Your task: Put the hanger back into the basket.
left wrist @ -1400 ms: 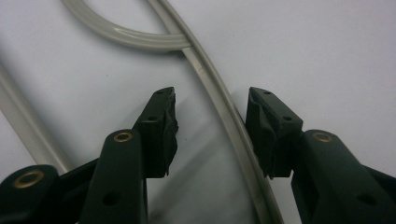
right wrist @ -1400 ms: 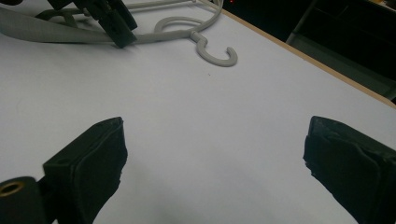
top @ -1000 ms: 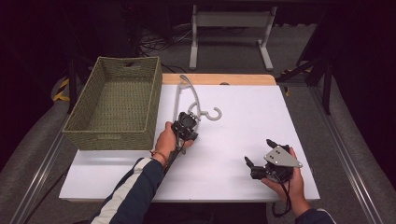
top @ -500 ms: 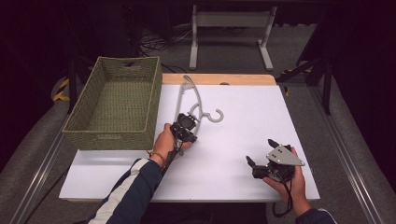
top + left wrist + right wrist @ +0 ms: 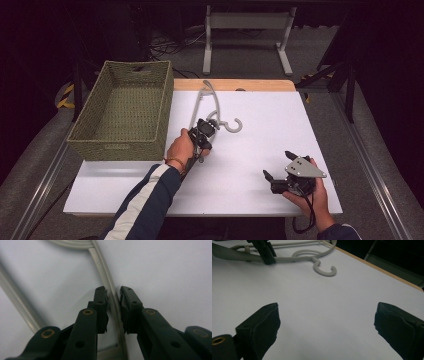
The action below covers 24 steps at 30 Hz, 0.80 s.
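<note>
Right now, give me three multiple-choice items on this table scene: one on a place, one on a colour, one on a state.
1. Where does the basket stand?
A. at the table's left side
B. at the table's right side
C. under the table

2. What colour is the hanger?
A. red
B. light grey
C. black

3. How stands the right gripper?
A. shut on the hanger
B. shut on the basket
C. open, nothing between its jaws

Answers:
1 A: in the high view the basket sits left of the hanger, on the table.
2 B: it shows pale grey in the high view and both gripper views.
3 C: the right gripper view shows its jaws wide apart over bare table.
</note>
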Each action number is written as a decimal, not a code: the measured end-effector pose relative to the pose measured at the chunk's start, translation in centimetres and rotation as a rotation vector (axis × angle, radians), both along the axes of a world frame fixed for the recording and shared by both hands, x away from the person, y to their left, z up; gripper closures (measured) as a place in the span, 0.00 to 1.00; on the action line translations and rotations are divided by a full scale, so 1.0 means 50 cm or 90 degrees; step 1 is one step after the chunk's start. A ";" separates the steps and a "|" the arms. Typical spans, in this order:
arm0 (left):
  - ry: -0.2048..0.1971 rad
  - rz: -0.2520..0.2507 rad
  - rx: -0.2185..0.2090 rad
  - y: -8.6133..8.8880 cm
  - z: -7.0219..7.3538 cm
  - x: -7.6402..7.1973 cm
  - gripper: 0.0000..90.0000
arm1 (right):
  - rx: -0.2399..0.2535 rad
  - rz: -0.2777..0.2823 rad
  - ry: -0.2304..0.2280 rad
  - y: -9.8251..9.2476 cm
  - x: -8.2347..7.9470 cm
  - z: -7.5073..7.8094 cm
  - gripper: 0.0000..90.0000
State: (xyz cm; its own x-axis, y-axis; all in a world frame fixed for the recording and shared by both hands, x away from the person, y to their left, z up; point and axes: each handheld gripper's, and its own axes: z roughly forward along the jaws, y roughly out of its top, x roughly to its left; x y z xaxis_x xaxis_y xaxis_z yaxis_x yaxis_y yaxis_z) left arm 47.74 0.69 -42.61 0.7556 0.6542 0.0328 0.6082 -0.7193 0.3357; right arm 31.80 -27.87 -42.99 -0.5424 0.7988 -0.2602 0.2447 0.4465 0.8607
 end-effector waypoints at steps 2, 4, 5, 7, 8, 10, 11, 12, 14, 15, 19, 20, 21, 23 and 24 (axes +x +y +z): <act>-0.004 0.000 -0.006 0.000 -0.001 -0.002 0.90 | 0.002 0.000 0.001 -0.003 0.001 -0.001 0.07; -0.015 -0.015 0.001 -0.002 -0.002 -0.006 0.91 | 0.004 -0.001 0.005 -0.004 0.002 -0.002 0.07; -0.020 -0.021 0.007 -0.003 -0.002 -0.007 0.92 | 0.006 -0.001 0.005 -0.004 0.003 -0.002 0.07; -0.029 -0.025 0.002 -0.002 -0.003 -0.008 0.92 | 0.004 0.000 0.002 -0.004 0.002 -0.001 0.07; -0.027 -0.026 -0.002 0.000 -0.003 -0.008 0.92 | 0.004 0.000 0.002 -0.004 0.001 -0.001 0.07; -0.040 -0.030 -0.014 0.004 -0.003 -0.008 0.92 | 0.007 -0.002 -0.001 -0.005 0.001 0.001 0.07; -0.046 -0.034 -0.020 0.006 -0.003 -0.006 0.92 | 0.008 -0.003 0.001 -0.006 0.001 0.001 0.07; -0.049 -0.039 -0.027 0.007 -0.003 -0.006 0.92 | 0.007 -0.002 0.002 -0.007 0.002 0.000 0.07; -0.065 -0.038 -0.044 0.008 0.003 -0.010 0.92 | 0.004 -0.002 0.007 -0.008 0.003 -0.002 0.07; -0.065 -0.038 -0.044 0.008 0.003 -0.010 0.92 | 0.004 -0.002 0.007 -0.008 0.003 -0.002 0.07; -0.128 -0.045 -0.078 0.010 0.029 -0.018 0.92 | 0.006 -0.002 0.004 -0.010 0.003 -0.001 0.07; -0.134 -0.044 -0.086 0.011 0.034 -0.020 0.92 | 0.008 -0.004 0.003 -0.010 0.002 -0.001 0.07; -0.135 -0.042 -0.092 0.011 0.037 -0.022 0.92 | 0.009 -0.004 0.003 -0.011 0.002 -0.001 0.07; -0.149 -0.049 -0.104 0.014 0.048 -0.023 0.92 | 0.010 -0.004 0.004 -0.012 0.003 0.000 0.07; -0.150 -0.051 -0.105 0.014 0.052 -0.023 0.92 | 0.010 -0.004 0.003 -0.011 0.003 0.000 0.07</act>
State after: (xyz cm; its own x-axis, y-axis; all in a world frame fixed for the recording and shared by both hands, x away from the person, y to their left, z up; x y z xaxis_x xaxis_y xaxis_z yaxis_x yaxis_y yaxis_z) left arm 46.57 1.42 -40.01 0.7893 0.6038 0.1114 0.4429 -0.6855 0.5778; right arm 31.94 -28.45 -43.01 -0.5391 0.8060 -0.2446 0.2515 0.4312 0.8665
